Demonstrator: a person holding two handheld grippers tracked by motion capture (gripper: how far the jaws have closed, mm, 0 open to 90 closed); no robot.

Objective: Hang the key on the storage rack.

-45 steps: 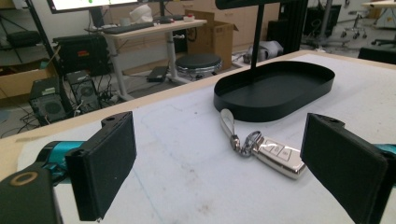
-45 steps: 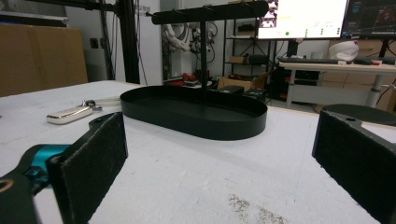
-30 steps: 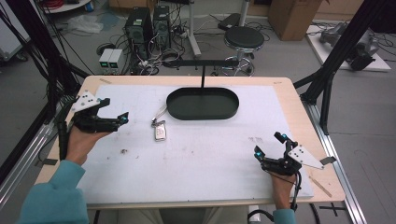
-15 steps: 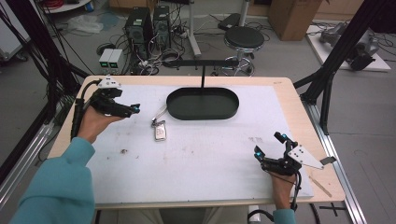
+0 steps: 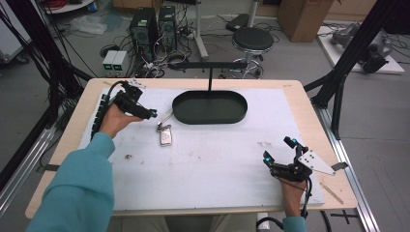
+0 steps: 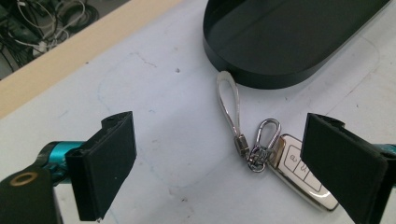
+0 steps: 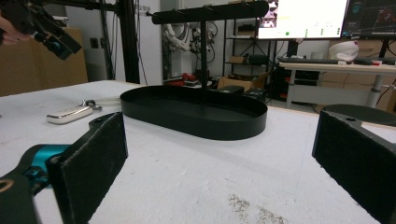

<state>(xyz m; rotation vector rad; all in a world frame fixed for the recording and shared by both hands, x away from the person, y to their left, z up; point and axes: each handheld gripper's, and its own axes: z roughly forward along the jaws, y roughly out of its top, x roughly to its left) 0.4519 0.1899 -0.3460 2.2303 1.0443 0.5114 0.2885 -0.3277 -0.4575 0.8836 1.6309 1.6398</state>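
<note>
A silver car key fob [image 5: 166,137] with a clip ring and a grey strap loop lies on the white mat just left of the black oval tray [image 5: 210,121]. My left gripper [image 5: 148,112] hovers open just left of the fob, pointing at it. In the left gripper view the fob [image 6: 299,170] and strap loop [image 6: 228,100] lie between and beyond the wide-apart jaws of the left gripper [image 6: 222,140], untouched. My right gripper [image 5: 277,149] rests open at the mat's front right, with nothing between its jaws. The right gripper view looks past the right gripper [image 7: 223,140] at the tray [image 7: 196,123] and fob [image 7: 69,115].
A T-shaped black stand [image 5: 211,65] rises from the tray's far side. Black frame struts [image 5: 338,77] stand at the table's right and left sides. A stool [image 5: 253,39] and computer cases [image 5: 151,24] sit on the floor beyond the table.
My left hand has moved right and away from the person, from the table's left edge to just beside the key fob, jaws still apart. The right gripper has stayed put.
</note>
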